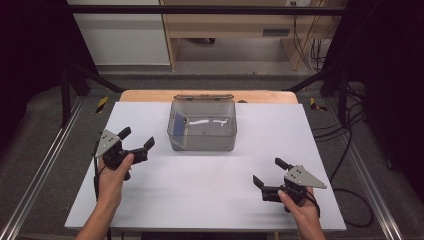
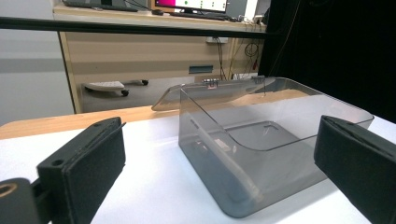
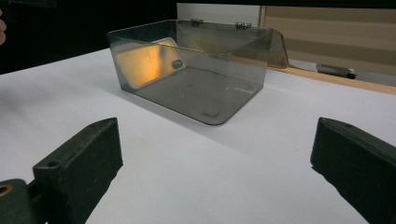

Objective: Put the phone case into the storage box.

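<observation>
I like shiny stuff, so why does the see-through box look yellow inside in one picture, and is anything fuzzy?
In the right gripper view a warm yellow glare sits on the box wall; in the high view white streaks glint inside it; in the left gripper view the near tongs look soft and blurry.

Lighting: bright, even, overhead; white table [image 1: 210,190] near glare. Surroundings dark. Soft shadow beneath smoky box [image 3: 196,70]. Near jaws blurred, slightly soft throughout.

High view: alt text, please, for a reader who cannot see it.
A clear grey plastic box, lid open, stands on a white table. The left gripper and right gripper, both open and hand-held, hover on either side nearer the camera.
</observation>
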`<state>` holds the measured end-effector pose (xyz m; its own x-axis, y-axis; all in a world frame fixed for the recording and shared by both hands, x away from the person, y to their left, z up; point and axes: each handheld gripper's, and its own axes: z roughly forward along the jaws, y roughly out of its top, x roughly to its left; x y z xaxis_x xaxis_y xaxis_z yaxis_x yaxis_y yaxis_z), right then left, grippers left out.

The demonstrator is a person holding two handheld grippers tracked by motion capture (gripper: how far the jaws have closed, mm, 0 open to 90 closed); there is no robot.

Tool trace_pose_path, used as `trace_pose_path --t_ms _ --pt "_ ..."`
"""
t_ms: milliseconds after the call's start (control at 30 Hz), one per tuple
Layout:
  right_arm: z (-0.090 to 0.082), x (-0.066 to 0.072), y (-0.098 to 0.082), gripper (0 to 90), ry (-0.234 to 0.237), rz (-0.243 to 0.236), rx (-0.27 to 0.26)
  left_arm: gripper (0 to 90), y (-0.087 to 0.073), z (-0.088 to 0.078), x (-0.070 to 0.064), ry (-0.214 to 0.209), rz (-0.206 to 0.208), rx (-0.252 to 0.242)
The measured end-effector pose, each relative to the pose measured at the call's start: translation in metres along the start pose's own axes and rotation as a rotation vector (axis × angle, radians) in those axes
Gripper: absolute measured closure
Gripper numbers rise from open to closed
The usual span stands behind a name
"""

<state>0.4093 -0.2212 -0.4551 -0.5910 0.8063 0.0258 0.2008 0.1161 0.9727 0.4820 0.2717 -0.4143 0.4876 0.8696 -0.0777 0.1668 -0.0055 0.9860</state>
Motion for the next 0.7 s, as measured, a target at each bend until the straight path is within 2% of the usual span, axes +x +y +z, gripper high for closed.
trace_pose_path --t_ms 700 --pt "0.002 0.002 -0.001 2.4 0.000 -0.006 0.010 2.1 -0.016 -0.028 0.008 0.019 0.025 0.014"
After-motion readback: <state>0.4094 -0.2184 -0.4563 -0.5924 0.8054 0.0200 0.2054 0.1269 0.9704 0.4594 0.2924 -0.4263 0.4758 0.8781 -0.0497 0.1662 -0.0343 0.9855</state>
